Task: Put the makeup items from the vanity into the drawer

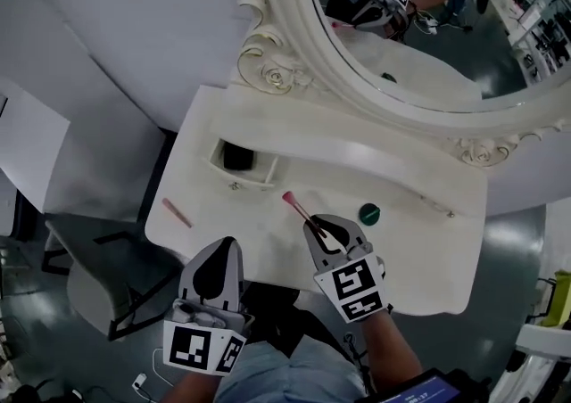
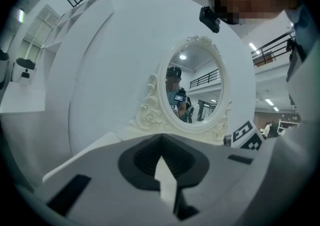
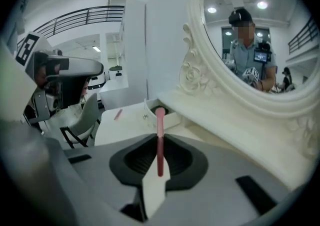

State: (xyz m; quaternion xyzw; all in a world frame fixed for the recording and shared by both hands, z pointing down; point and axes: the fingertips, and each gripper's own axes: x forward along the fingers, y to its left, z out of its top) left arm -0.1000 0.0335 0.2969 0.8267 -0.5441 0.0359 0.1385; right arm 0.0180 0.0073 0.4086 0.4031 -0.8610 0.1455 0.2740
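One stick gripped, two items left on the white vanity top (image 1: 259, 227)

Nearest, the left gripper (image 1: 228, 242) is clenched on nothing; the right gripper (image 1: 314, 225) clamps a slim red stick with a pink tip (image 1: 295, 205). Beyond, a loose pink stick (image 1: 176, 212) at its nine o'clock and a round green pot (image 1: 368, 212) at two o'clock remain. Farther, at eleven o'clock, the open white drawer (image 1: 252, 181) already holds one black item (image 1: 237, 157).

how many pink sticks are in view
2. One pink stick is clamped in the right gripper; the other stick lies on the vanity near its left edge. The drawer may hide more.
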